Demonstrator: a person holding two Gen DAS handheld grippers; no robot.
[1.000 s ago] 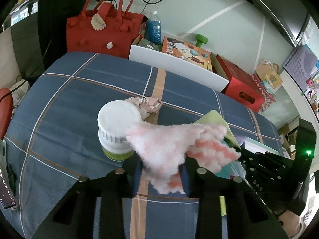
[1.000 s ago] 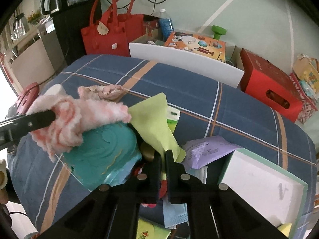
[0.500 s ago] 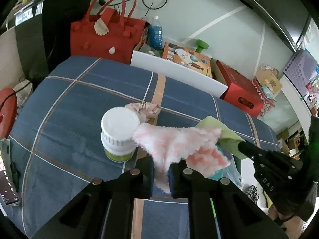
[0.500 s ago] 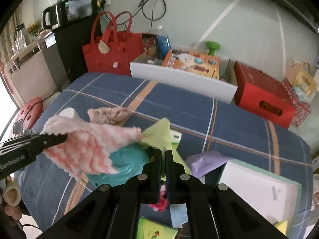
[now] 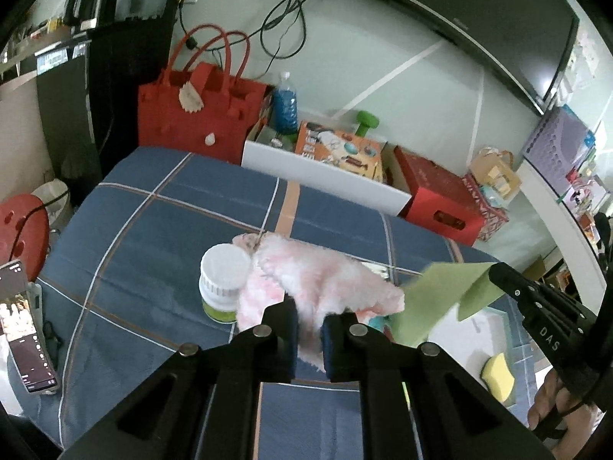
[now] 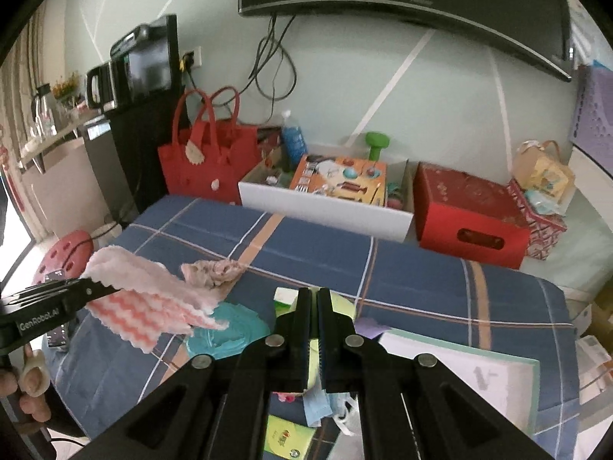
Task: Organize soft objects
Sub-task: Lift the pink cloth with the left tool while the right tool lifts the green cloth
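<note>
On the blue plaid bedspread (image 5: 161, 237): two cloths, one pink fluffy (image 5: 325, 280), one green (image 5: 440, 295); one white-capped jar (image 5: 224, 280); one crumpled pink scrunchie (image 6: 212, 270); one yellow sponge (image 5: 498, 377); one phone (image 5: 23, 326).

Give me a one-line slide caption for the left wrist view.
Left gripper lifts a fluffy pink cloth above the blue checked cover; right gripper holds a green cloth.
</note>
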